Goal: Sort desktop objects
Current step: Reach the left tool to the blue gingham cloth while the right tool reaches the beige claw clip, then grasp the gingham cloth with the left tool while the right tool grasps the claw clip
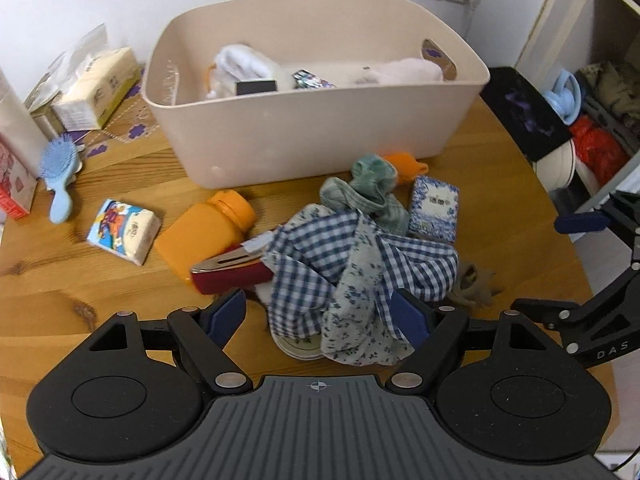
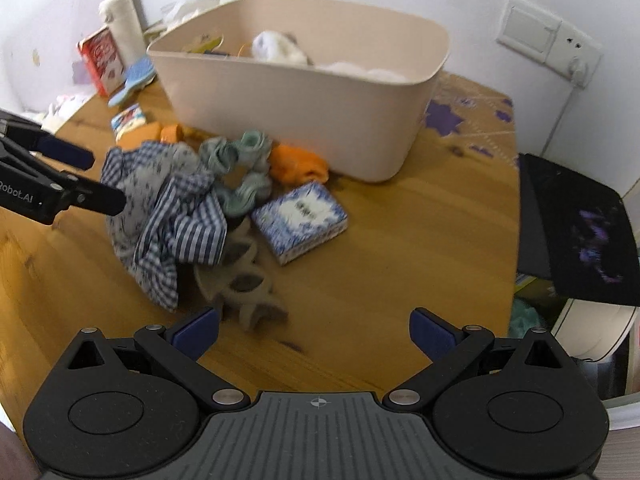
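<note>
Left tool [image 1: 320,316] wide open straddling the checked cloth [image 1: 360,264], right tool [image 2: 314,332] open, empty; I'd go lower, pinch one thick fold.

- Left gripper [image 1: 318,316]: black linkage arms, silver pivot screws, blue pads [image 1: 226,314], ribbed grey housing with crosshair mark.
- Right gripper [image 2: 314,334]: same build; side lettering "DAS".

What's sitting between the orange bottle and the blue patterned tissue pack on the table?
In the left wrist view, the checked cloth heaped over a red case lies between the orange bottle and the tissue pack.
</note>
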